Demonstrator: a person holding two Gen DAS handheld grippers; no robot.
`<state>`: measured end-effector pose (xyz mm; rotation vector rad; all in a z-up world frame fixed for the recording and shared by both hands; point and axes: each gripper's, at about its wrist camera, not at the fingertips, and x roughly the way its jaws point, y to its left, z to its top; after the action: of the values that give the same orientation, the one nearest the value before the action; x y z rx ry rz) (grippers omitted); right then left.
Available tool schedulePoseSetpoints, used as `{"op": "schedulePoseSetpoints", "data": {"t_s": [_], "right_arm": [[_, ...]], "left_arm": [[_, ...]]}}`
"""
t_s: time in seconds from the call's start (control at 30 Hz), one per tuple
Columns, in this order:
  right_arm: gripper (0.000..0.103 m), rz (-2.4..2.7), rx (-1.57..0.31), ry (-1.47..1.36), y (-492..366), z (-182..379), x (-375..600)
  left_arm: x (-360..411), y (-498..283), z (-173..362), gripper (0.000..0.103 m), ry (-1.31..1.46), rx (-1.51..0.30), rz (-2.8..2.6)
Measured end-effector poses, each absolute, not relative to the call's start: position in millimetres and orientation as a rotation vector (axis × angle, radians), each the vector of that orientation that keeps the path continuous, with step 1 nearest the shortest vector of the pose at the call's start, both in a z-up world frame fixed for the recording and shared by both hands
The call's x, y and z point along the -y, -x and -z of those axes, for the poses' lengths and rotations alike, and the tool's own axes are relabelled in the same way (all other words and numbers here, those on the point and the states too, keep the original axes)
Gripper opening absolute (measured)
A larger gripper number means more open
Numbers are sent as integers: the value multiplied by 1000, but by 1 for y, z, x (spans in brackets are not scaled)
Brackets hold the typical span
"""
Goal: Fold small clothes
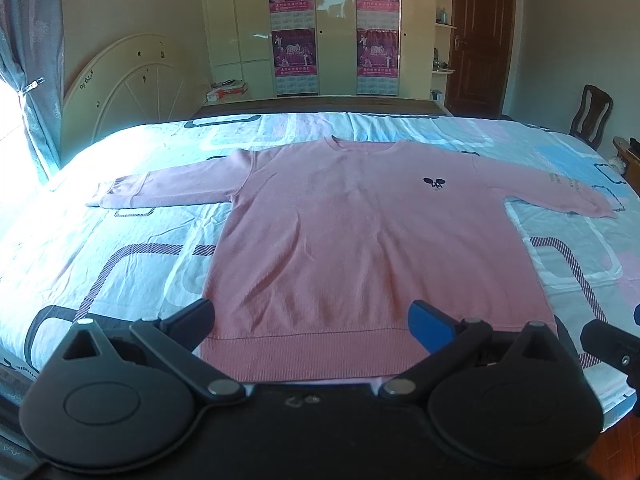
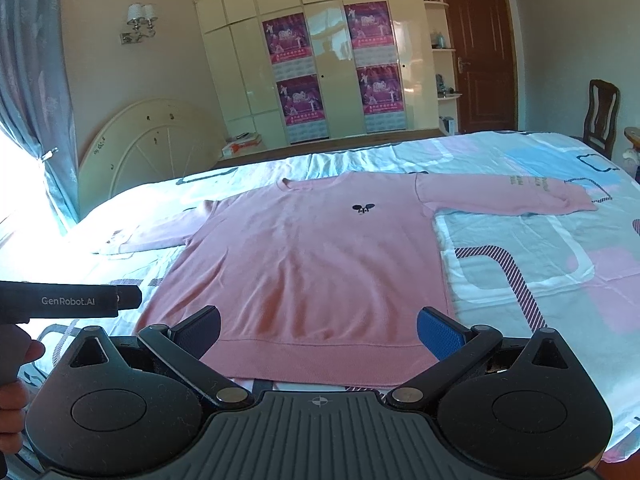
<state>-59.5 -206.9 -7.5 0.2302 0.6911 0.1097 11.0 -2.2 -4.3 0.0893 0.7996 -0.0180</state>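
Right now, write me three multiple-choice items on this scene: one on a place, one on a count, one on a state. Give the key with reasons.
1. Where does the pink sweatshirt lie?
A. Draped over the chair
B. Flat on the bed
C. Hung on the door

2. How many pink posters are stuck on the wardrobe?
A. Two
B. Four
C. Six

3. How do the left gripper and right gripper stand?
A. Both open, holding nothing
B. Both shut on the hem
C. One shut on a sleeve

Key: 1 B, the sweatshirt is spread front up on the patterned sheet, sleeves out to both sides. 2 B, two pairs, one above the other. 3 A, each wrist view shows its fingers wide apart above the hem, gripping no cloth.
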Motion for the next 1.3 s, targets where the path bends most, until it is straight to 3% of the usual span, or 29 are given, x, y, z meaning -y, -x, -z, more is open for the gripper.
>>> {"op": "schedulePoseSetpoints", "data": {"t_s": [0.37,0.93,1.3], "right_arm": [[103,-57,-690,-208,30,16,212],[103,105,-675,-246,-68,24,223],[103,208,-690,-326,-118,42,296]], "left_arm": [[-6,-55,10,103,-87,-786,40],[-23,-185,23,103,-114,-782,129],[-10,-239,45,103,-102,-806,115]]}}
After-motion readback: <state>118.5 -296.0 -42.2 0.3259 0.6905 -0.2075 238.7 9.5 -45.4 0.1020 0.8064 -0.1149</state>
